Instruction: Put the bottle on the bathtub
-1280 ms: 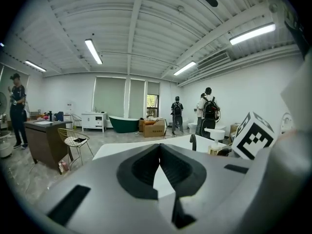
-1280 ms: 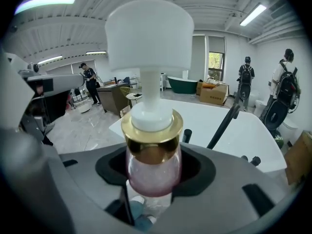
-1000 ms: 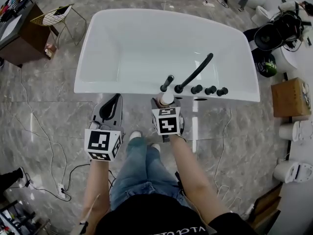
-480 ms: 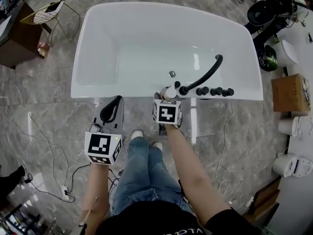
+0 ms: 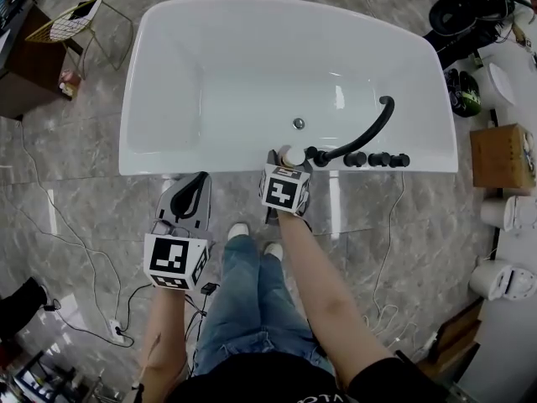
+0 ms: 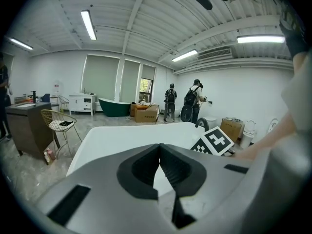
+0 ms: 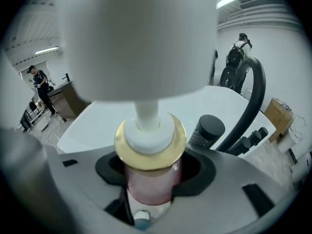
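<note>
A pump bottle (image 7: 150, 177) with a pink body, gold collar and white pump head sits between the jaws of my right gripper (image 7: 152, 179), which is shut on it. In the head view the bottle (image 5: 292, 156) is held at the near rim of the white bathtub (image 5: 168, 154), just left of the black faucet (image 5: 362, 134). My right gripper (image 5: 286, 168) reaches the rim. My left gripper (image 5: 190, 195) hangs lower left over the floor, short of the tub, jaws shut on nothing. The left gripper (image 6: 160, 162) view shows its tips touching.
Black knobs (image 5: 376, 159) line the tub rim right of the faucet. A drain (image 5: 299, 123) lies in the tub floor. A wire chair (image 5: 71, 23) and dark cabinet (image 5: 23, 74) stand far left. Boxes (image 5: 500, 156) and fixtures crowd the right. Cables run over the marble floor.
My right gripper has carried the bottle forward from before the tub to its near rim beside the faucet. The left gripper has held roughly still.
</note>
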Action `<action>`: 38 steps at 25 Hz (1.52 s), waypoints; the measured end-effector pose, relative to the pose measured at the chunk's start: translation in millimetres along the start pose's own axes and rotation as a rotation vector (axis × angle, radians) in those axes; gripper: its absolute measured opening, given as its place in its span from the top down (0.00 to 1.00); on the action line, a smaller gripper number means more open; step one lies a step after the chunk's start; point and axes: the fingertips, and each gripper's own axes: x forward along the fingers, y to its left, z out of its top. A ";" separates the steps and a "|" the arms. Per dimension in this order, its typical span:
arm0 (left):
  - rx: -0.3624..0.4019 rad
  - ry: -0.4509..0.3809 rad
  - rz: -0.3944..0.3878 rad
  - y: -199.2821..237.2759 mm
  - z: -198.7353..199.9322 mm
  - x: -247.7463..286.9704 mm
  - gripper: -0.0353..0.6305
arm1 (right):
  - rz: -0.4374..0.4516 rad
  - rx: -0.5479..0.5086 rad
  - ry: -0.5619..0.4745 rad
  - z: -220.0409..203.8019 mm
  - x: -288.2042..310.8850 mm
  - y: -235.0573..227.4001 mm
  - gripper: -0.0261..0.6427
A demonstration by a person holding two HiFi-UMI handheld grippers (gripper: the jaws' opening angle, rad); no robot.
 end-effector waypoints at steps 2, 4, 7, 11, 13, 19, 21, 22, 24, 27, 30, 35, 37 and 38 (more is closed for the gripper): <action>0.002 0.008 -0.002 2.8 -2.5 3.9 0.93 | -0.013 0.009 -0.013 5.0 4.7 -1.1 0.62; 0.004 0.015 -0.005 3.5 -4.4 6.3 0.93 | -0.021 0.004 -0.030 8.8 7.2 -2.5 0.62; -0.003 0.023 -0.006 2.8 -7.7 7.2 0.93 | -0.019 -0.009 -0.043 10.0 7.4 -3.1 0.62; -0.009 0.030 -0.014 -2.4 -11.5 8.9 0.93 | -0.020 -0.022 -0.029 5.0 6.1 -2.3 0.61; -0.006 0.030 -0.019 -5.4 -11.4 10.5 0.93 | -0.014 -0.039 -0.023 3.6 5.9 -1.9 0.61; -0.005 0.029 -0.026 -17.4 -9.8 12.5 0.93 | 0.014 -0.055 -0.039 2.5 -4.4 -4.1 0.56; -0.007 0.026 -0.028 -23.8 -10.2 12.8 0.93 | 0.027 -0.067 -0.049 1.2 -11.0 -3.4 0.56; -0.009 0.024 -0.028 -27.3 -10.2 12.5 0.93 | 0.034 -0.075 -0.051 -0.3 -14.9 -2.5 0.56; -0.009 0.019 -0.030 -36.2 -9.0 10.9 0.93 | 0.047 -0.092 -0.055 -3.4 -24.4 -1.9 0.56; -0.002 0.008 -0.032 -50.6 -3.6 6.6 0.93 | 0.069 -0.113 -0.070 -4.6 -42.5 -2.0 0.56; 0.005 -0.014 -0.027 -63.6 4.8 -1.1 0.93 | 0.100 -0.142 -0.089 -4.9 -64.3 0.2 0.56; 0.019 -0.058 0.002 -91.1 21.5 -15.7 0.93 | 0.152 -0.181 -0.126 -7.6 -102.2 -8.5 0.56; 0.027 -0.078 0.018 -98.8 29.0 -23.5 0.93 | 0.169 -0.186 -0.140 -7.5 -117.1 -12.0 0.57; 0.030 -0.090 0.026 -101.5 32.5 -28.0 0.93 | 0.177 -0.189 -0.149 -7.1 -124.2 -12.7 0.58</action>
